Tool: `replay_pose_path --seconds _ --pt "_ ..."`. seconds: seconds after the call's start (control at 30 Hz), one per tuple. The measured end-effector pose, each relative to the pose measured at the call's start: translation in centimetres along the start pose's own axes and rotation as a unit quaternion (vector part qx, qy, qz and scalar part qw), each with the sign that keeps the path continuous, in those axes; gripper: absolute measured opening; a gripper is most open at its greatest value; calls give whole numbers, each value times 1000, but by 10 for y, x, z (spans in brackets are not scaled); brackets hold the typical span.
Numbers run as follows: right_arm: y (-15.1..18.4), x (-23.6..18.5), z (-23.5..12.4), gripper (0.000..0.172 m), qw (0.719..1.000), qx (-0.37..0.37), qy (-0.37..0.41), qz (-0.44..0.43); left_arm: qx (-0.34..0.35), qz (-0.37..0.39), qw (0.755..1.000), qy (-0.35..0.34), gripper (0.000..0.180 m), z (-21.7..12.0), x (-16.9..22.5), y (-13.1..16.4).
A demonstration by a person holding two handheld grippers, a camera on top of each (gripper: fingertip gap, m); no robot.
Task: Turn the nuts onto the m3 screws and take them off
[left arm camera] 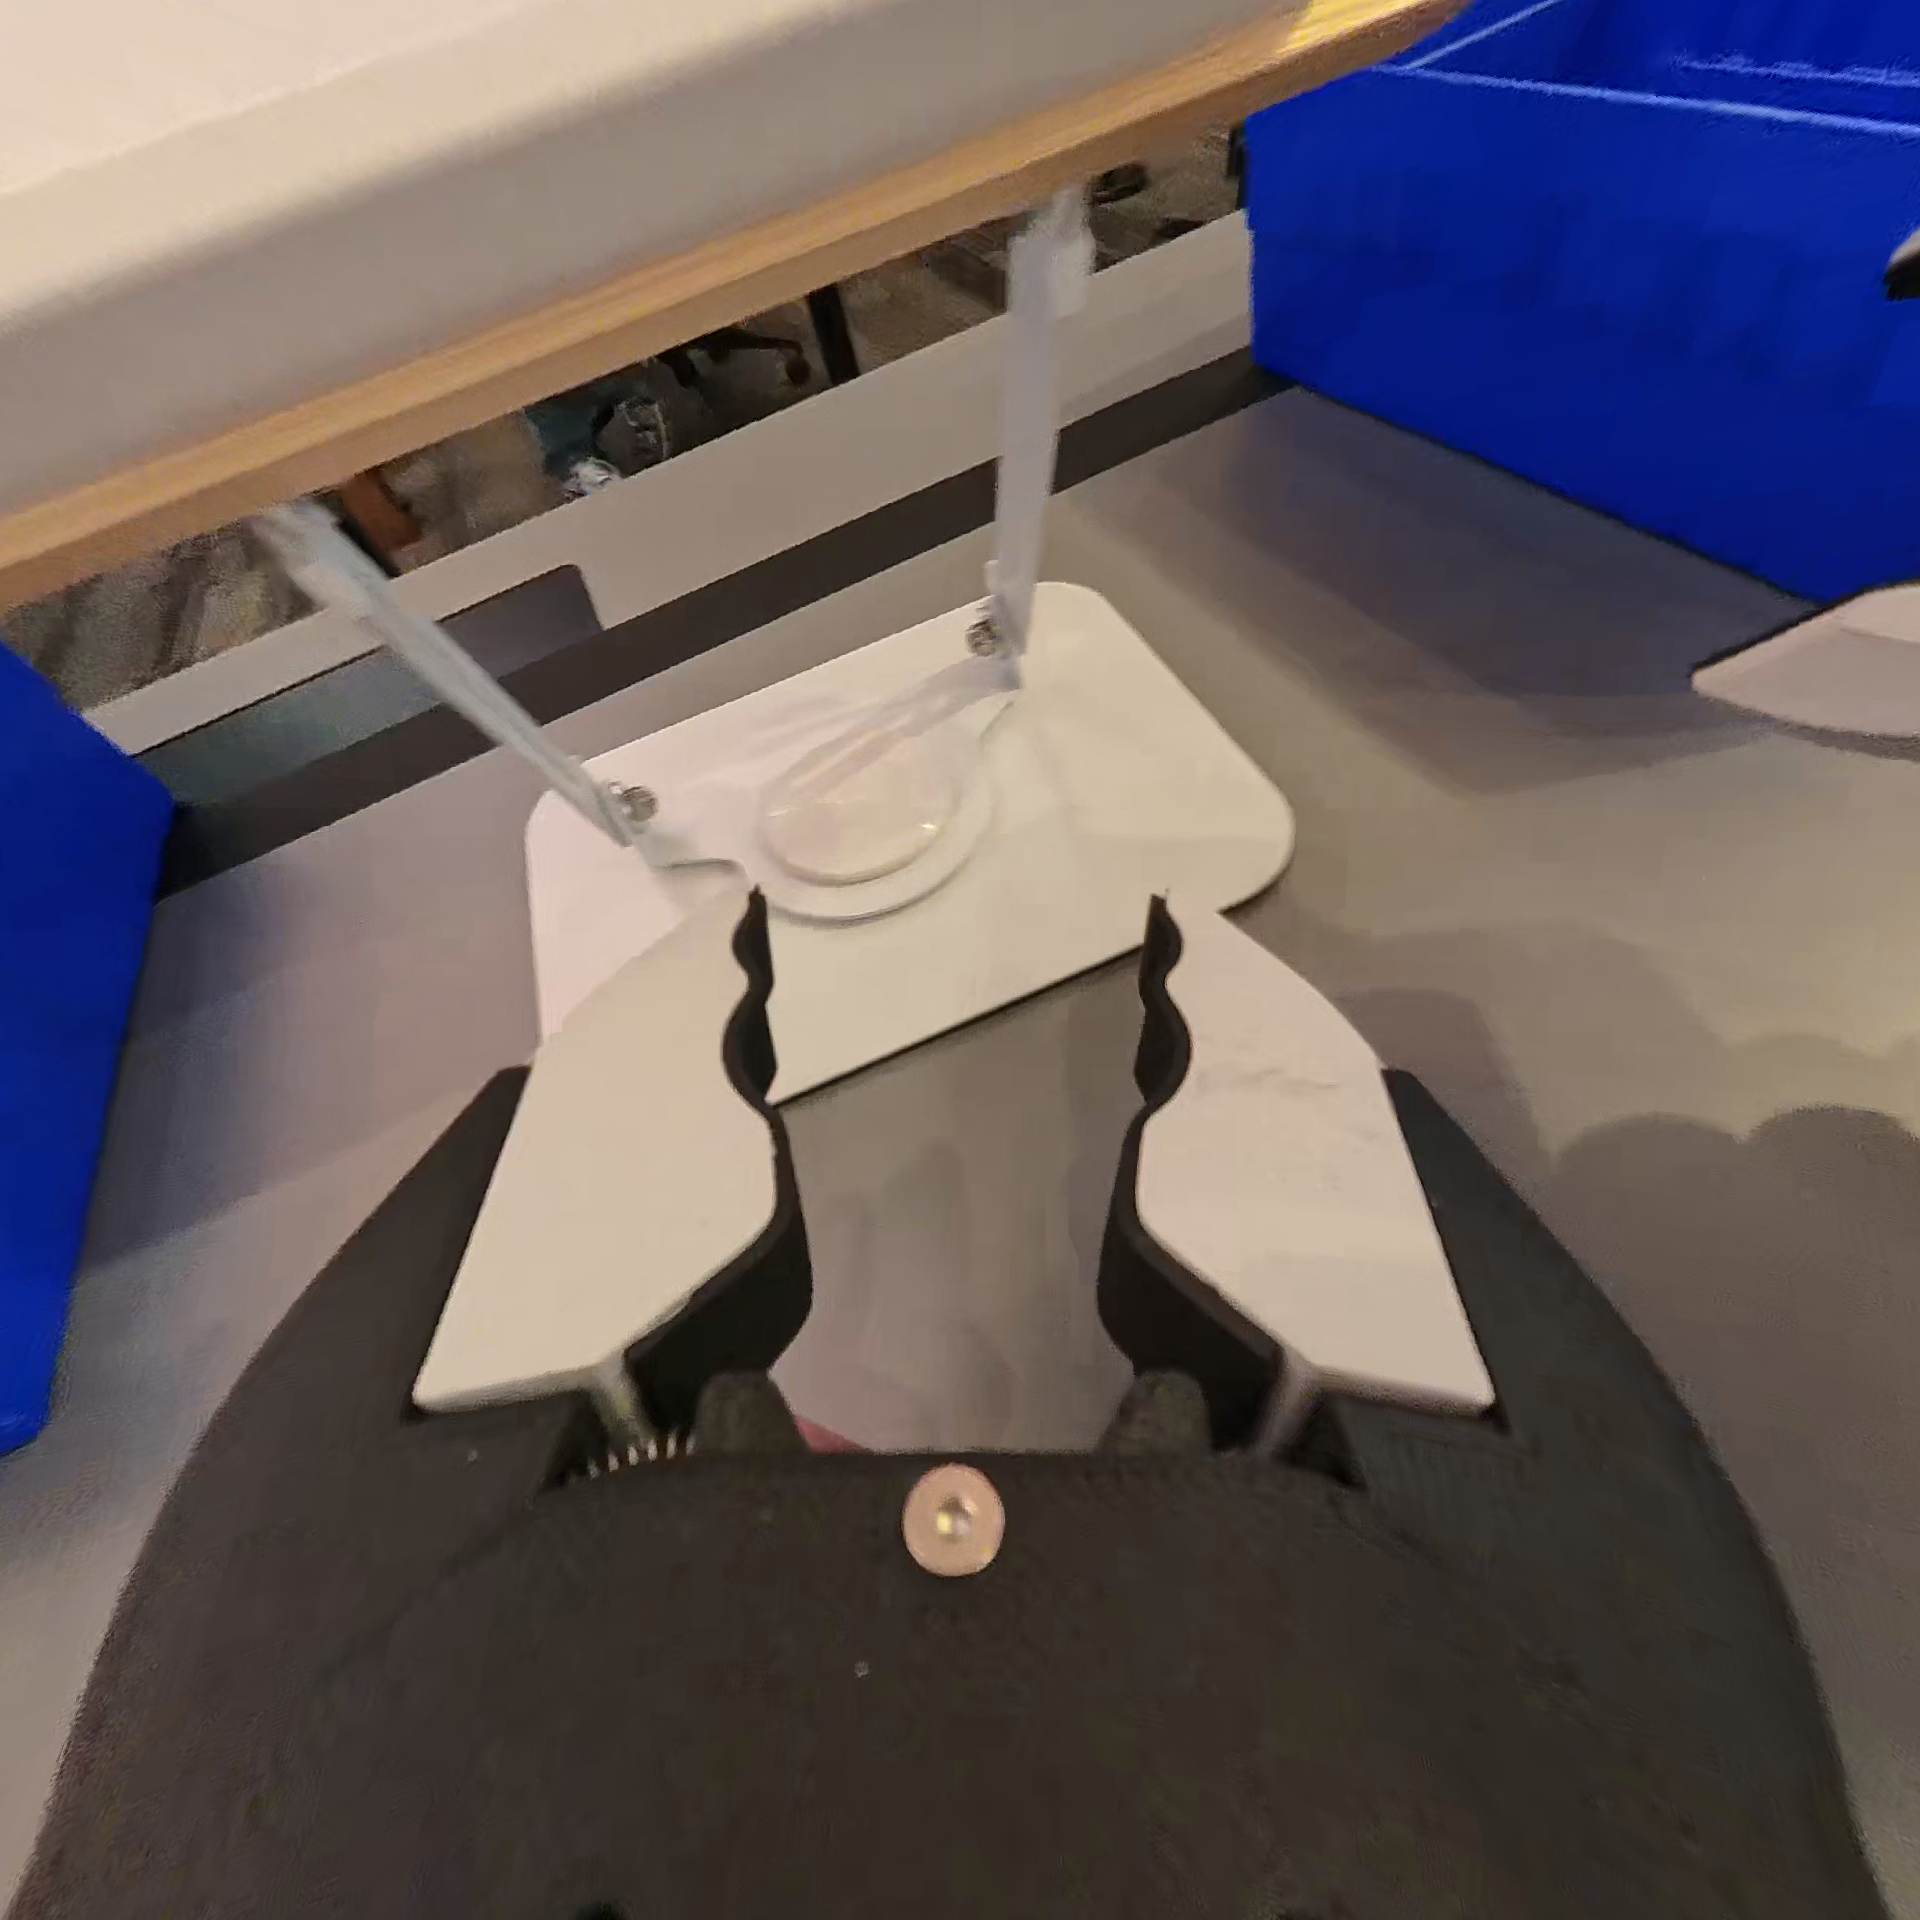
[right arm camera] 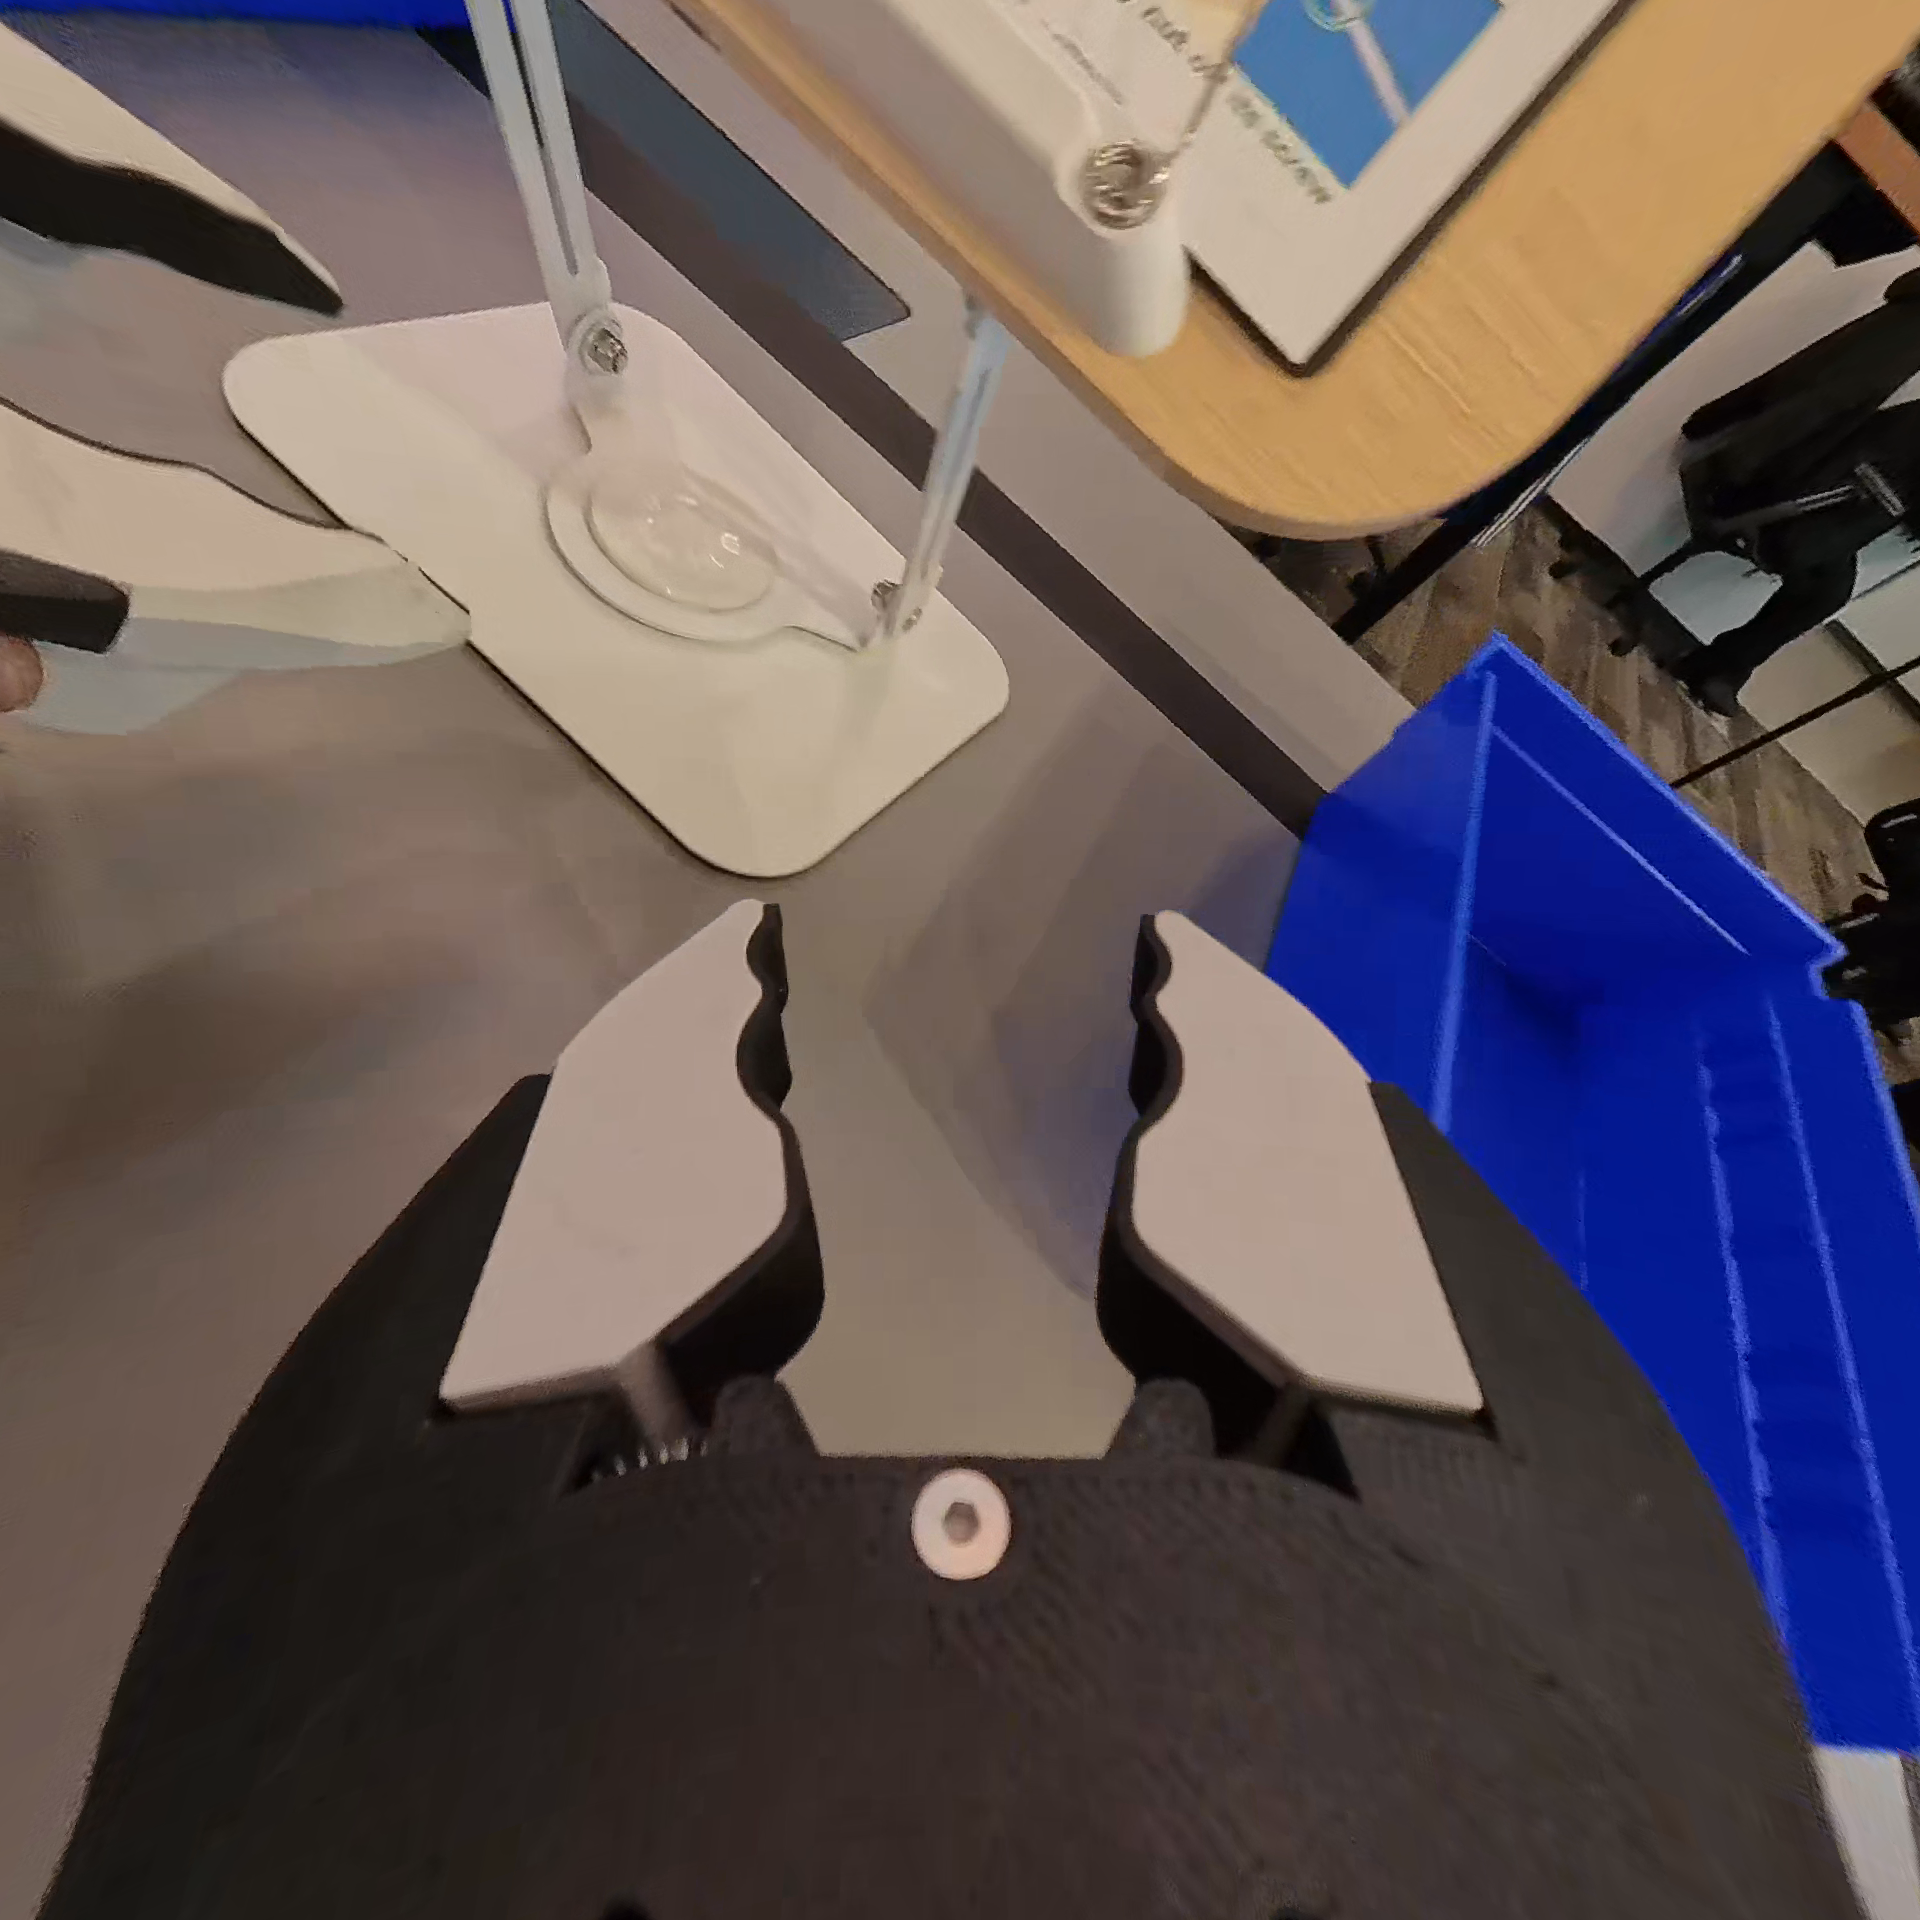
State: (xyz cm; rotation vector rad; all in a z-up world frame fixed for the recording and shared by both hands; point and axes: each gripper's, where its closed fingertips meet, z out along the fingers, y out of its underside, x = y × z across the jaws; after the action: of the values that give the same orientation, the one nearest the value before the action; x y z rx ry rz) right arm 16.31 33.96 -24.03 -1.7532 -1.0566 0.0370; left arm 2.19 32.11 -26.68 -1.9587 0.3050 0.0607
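we see a white stand base plate (left arm camera: 1091, 831) lying flat on the grey table (left arm camera: 1455, 987), with a clear round disc (left arm camera: 862, 821) at its centre and two slim metal struts (left arm camera: 1029, 457) rising to a tilted wooden board (left arm camera: 644, 301). our left gripper (left arm camera: 961, 914) hangs over the plate's near edge, jaws spread, nothing between them. our right gripper (right arm camera: 961, 925) is spread and bare over the table, beside a blue bin (right arm camera: 1621, 1039). only the right view shows the board's top, with a white clamp (right arm camera: 1132, 260) and a printed sheet (right arm camera: 1382, 156); only the left shows a second blue bin (left arm camera: 62, 1039).
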Motion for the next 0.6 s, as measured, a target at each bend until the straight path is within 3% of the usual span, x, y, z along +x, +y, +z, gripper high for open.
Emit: replay_pose_path --seconds 0.23,0.6 --pt "-13 -25 33 66 1000 -5 -15 -26 6 -11 1000 -27 68 2 -34 8" --pt "-16 -37 54 67 999 -7 -33 -35 3 -20 1000 -23 70 7 -38 12"
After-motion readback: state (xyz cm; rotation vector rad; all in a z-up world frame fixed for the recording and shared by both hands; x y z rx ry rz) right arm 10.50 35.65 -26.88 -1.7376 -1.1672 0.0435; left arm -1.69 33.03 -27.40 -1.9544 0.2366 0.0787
